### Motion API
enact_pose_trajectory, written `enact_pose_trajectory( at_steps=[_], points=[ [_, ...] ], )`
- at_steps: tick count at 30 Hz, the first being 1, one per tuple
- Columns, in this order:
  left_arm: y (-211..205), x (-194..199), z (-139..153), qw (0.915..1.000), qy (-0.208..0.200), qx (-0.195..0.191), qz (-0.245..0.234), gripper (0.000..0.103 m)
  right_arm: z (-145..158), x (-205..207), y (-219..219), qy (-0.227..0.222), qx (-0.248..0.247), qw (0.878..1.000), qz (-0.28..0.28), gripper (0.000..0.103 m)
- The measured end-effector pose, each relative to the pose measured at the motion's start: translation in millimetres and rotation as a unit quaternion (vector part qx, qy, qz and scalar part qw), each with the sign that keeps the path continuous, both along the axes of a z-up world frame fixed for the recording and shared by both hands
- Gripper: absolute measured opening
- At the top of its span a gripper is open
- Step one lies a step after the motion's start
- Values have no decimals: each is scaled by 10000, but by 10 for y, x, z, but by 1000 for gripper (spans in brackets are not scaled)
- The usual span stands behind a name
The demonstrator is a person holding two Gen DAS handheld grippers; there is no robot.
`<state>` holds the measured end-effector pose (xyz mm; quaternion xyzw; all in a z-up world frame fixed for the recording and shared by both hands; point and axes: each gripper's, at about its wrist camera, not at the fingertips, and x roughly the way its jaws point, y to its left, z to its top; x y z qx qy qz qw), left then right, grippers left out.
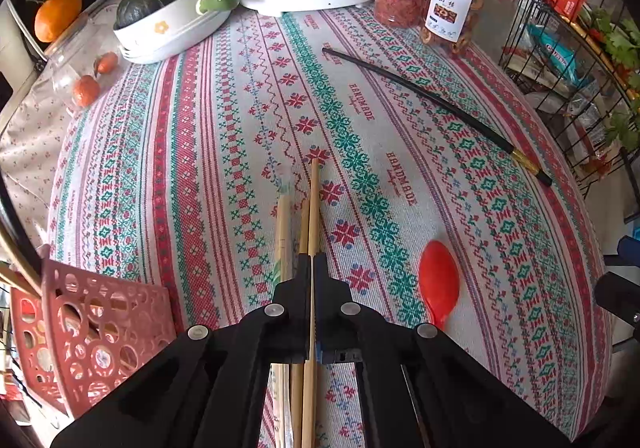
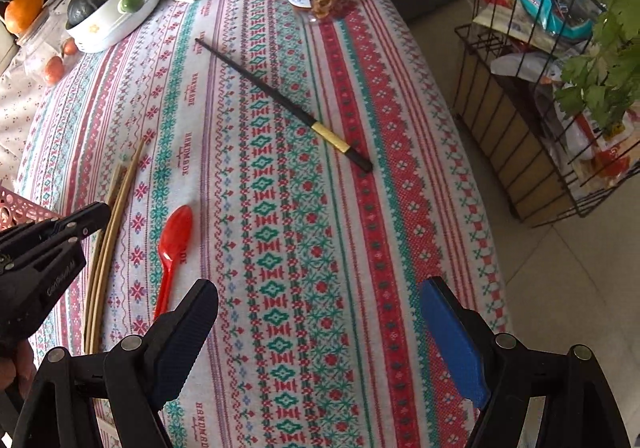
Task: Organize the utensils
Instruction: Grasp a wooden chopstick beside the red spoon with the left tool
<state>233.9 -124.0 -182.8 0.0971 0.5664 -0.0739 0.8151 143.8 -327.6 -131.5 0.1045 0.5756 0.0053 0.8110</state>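
Bamboo chopstick (image 1: 314, 204) pinched in the left claw (image 1: 313, 260), low over the worktop (image 1: 200, 152).
Right claw (image 2: 320, 312) gapes wide, holding nothing; red spoon (image 2: 174, 236), black chopstick (image 2: 280, 98) and seemingly more bamboo sticks (image 2: 102, 260) lie on the cloth.

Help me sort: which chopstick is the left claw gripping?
The pale bamboo chopstick, clamped in the left claw; the black chopstick lies loose, far off.

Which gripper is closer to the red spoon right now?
Left, though not by much. The left gripper, shut on a bamboo chopstick, sits just beside the red plastic spoon. The right gripper hangs open, its near finger close to the handle end.
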Motion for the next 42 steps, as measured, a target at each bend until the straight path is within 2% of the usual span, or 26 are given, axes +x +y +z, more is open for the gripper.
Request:
enact_pose_trajectory(
  at_steps=[4, 17, 22, 27, 28, 29, 30, 38, 42],
  points=[
    [-38, 112, -62, 9999, 15, 109, 70, 0, -72, 46, -92, 96, 54, 9999, -74, 86],
    [83, 151, -3, 9993, 136, -109, 333, 0, -106, 73, -96, 134, 90, 9999, -54, 86],
    [72, 144, -72, 9994, 180, 140, 274, 0, -108, 88, -50, 158, 110, 9998, -14, 86],
    [54, 181, -79, 9992, 295, 161, 205, 0, -102, 98, -12, 155, 104, 9998, 22, 86],
    [39, 196, -87, 9990, 384, 152, 159, 1, -109, 100, -8, 171, 104, 9998, 27, 86],
    [24, 216, -113, 9985, 475, 234, 147, 7, -116, 101, -6, 187, 110, 9998, 27, 86],
    [6, 225, -140, 9980, 547, 282, 110, 6, -122, 102, -3, 202, 121, 9997, 23, 86],
    [-23, 256, -98, 9988, 399, 212, 179, 5, -97, 101, 104, 201, 98, 9997, 114, 86],
    [-14, 61, 108, 10000, 22, 53, 57, 5, -41, 105, 169, 170, 140, 9997, 128, 86]
  ],
)
